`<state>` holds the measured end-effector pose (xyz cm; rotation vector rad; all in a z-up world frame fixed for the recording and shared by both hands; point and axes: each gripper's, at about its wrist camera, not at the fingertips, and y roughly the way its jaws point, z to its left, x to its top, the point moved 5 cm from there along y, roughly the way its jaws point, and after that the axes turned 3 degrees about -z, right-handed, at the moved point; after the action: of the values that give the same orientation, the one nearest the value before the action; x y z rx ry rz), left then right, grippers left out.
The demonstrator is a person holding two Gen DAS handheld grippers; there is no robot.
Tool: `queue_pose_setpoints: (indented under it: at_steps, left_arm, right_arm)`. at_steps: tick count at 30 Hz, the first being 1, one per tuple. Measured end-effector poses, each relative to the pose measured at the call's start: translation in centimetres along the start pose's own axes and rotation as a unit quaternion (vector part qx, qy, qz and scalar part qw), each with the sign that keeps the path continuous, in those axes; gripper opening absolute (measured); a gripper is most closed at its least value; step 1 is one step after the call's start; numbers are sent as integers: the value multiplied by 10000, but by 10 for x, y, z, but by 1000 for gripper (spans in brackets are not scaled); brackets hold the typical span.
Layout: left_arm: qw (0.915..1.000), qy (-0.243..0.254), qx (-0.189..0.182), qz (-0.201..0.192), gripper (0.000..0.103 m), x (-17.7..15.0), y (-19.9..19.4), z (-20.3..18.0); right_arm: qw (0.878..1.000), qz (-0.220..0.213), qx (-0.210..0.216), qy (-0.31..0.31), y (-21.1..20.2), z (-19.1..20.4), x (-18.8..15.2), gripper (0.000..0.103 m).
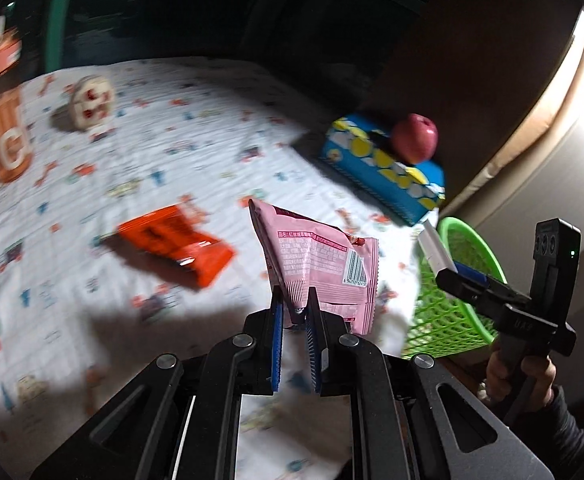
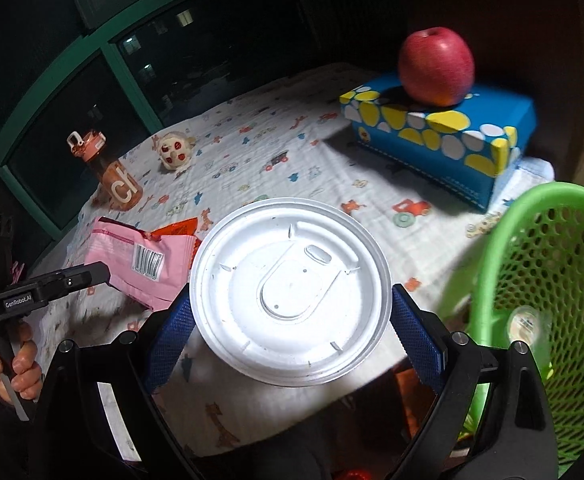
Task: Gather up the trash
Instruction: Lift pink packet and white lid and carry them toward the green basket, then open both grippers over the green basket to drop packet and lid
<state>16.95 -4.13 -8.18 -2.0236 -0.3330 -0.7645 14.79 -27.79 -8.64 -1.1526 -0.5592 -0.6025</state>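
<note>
Trash was in both tools. Left tool was clamped shut on the bottom edge of a pink snack wrapper, which stood up from the pads, lifted off the worktop w/ its barcode side showing. Right tool gripped a white plastic cup lid across its width, blue pads pressed on opposite rims, lid held flat-face to the camera above the patterned cloth.

Green mesh basket sat at the right edge of the worktop, just beside the right tool; some clear round thing showed thru its mesh, too blurred to identify. In left wrist view the lid partly overlapped the basket rim.

Other stuff around: orange wrapper lay flat on the cloth, left of the pink one and apart from it. Blue box w/ yellow & white dots sat near the far right, next to the basket, w/ a red apple on top. Orange water bottle stood upright at far left, small round cream toy beside it. Dark window w/ green frame behind the worktop. A hand gripped the left tool's handle.
</note>
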Motion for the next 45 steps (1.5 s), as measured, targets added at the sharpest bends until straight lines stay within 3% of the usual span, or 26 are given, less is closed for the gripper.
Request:
queue_pose_setpoints:
  at_steps: [9, 19, 35, 39, 42, 45]
  left_arm:
    - [9957, 504, -771, -27, 11, 25, 37, -118]
    - [9886, 1061, -1037, 259, 11, 30, 83, -203]
    - [9819, 1381, -831, 994, 13, 3, 149, -240]
    - [9813, 1418, -766, 1051, 25, -2, 155, -244]
    - [9812, 1400, -746, 1096, 41, -5, 157, -246]
    - [9806, 1416, -803, 1096, 44, -6, 155, -246]
  right_arm:
    - [9956, -549, -599, 460, -73, -70, 0, 92]
    - [9848, -768, -1164, 1032, -122, -142, -23, 92]
    - [9765, -765, -1339, 1506, -140, -184, -47, 92]
    - [9760, -754, -1308, 1569, -139, -186, -50, 92]
    - [9758, -751, -1279, 1605, -138, -187, -52, 92]
    - [9758, -736, -1256, 1633, -139, -188, -53, 93]
